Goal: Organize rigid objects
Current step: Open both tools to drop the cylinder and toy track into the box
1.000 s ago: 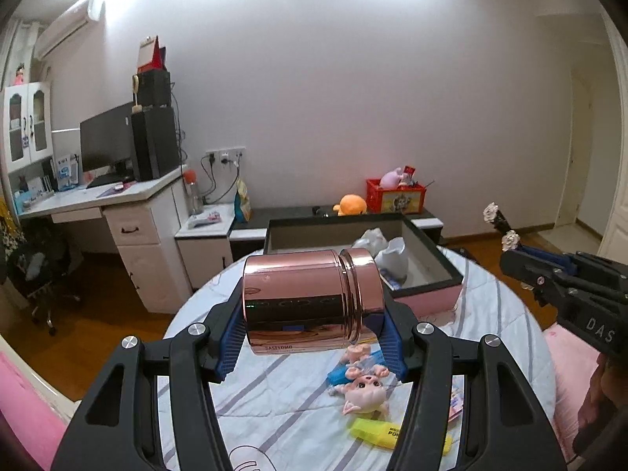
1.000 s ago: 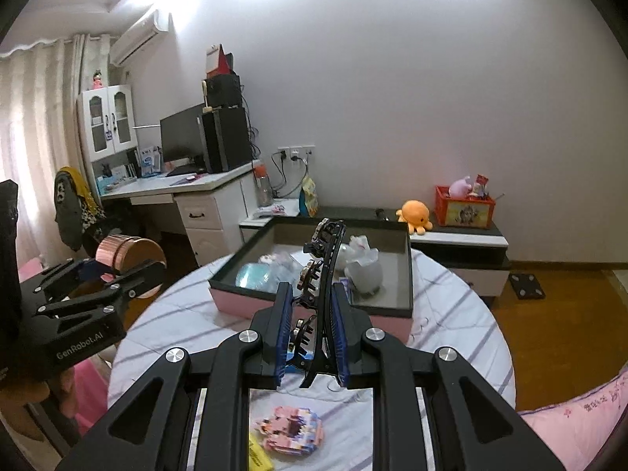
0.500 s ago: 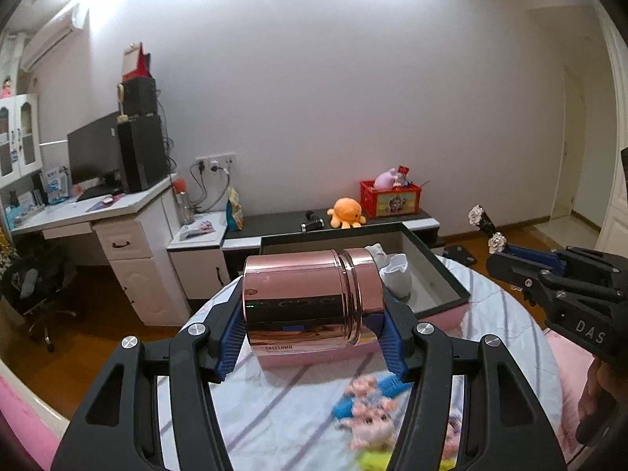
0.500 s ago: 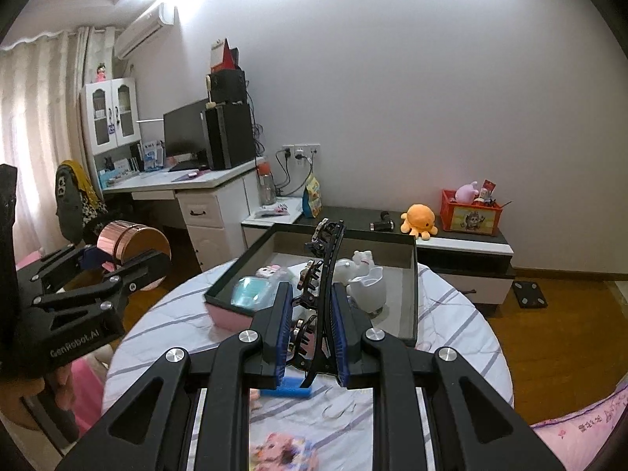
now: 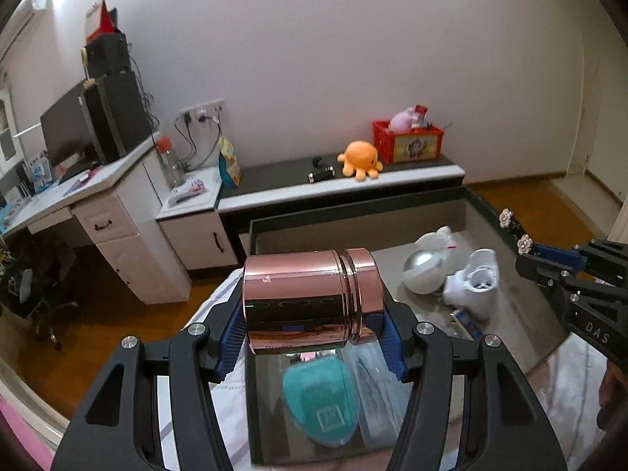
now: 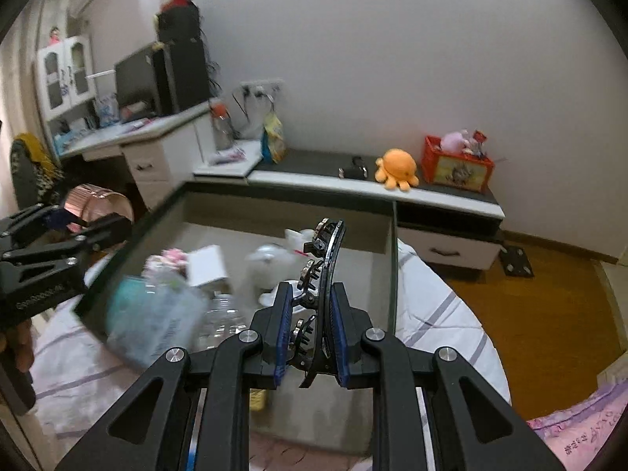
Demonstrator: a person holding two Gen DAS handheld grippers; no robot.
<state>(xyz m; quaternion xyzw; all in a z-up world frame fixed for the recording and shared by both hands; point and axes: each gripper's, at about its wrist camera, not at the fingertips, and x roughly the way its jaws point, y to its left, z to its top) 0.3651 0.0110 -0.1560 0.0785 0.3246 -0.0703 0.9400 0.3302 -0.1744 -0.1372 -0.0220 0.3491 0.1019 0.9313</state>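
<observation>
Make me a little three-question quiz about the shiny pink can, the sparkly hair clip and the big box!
1. True or false: the left gripper holds the rose-gold can lying on its side.
2. What does the right gripper pinch? A) black hair clip B) orange octopus C) bottle
3. Fill in: the teal case lies inside the ____.

Key: 1 true; 2 A; 3 box
</observation>
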